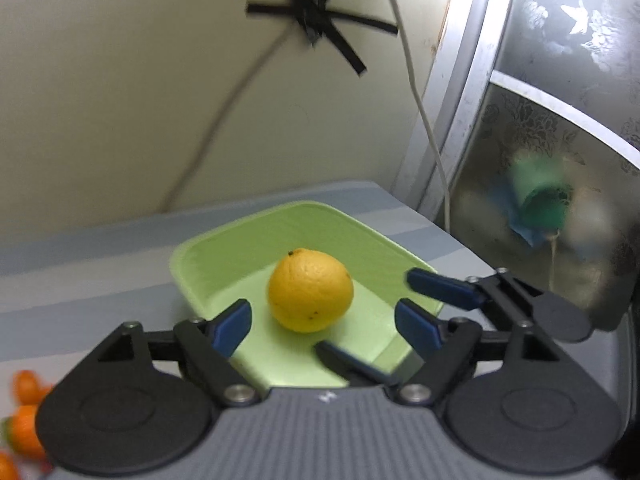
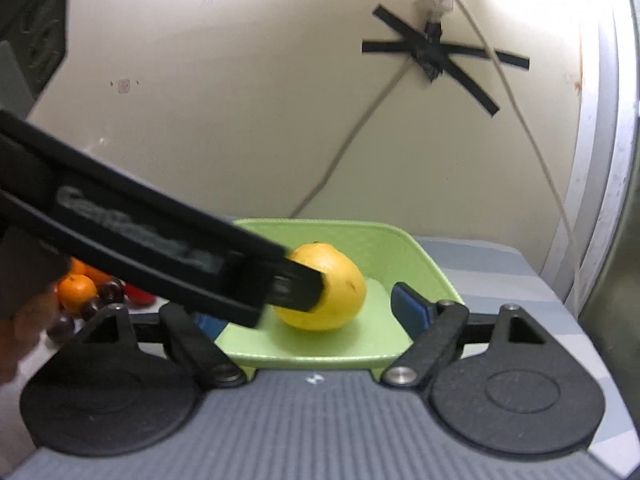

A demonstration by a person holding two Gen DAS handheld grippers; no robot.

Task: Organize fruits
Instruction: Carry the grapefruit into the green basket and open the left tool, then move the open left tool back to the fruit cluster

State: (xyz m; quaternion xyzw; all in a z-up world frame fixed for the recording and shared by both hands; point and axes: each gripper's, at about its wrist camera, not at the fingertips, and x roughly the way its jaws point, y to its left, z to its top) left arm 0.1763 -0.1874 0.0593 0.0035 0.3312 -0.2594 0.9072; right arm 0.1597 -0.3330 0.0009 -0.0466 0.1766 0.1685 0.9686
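Round yellow-orange citrus fruit [image 1: 310, 290] sits mid-floor in the pale green square plastic tray [image 1: 224, 240]; left gripper [image 1: 322, 322] and right gripper [image 2: 312, 312] both gape, empty, fruit just ahead.

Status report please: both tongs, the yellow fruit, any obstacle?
Left tongs open, right tongs open, nothing held. Yellow fruit resting alone in green tray. Left tongs crossing right camera's view.

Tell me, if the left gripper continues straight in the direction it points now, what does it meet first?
Most likely the yellow fruit lying in the green tray: it sits straight ahead between the open fingers of the left gripper. Depth is uncertain; the tray floor might come first.
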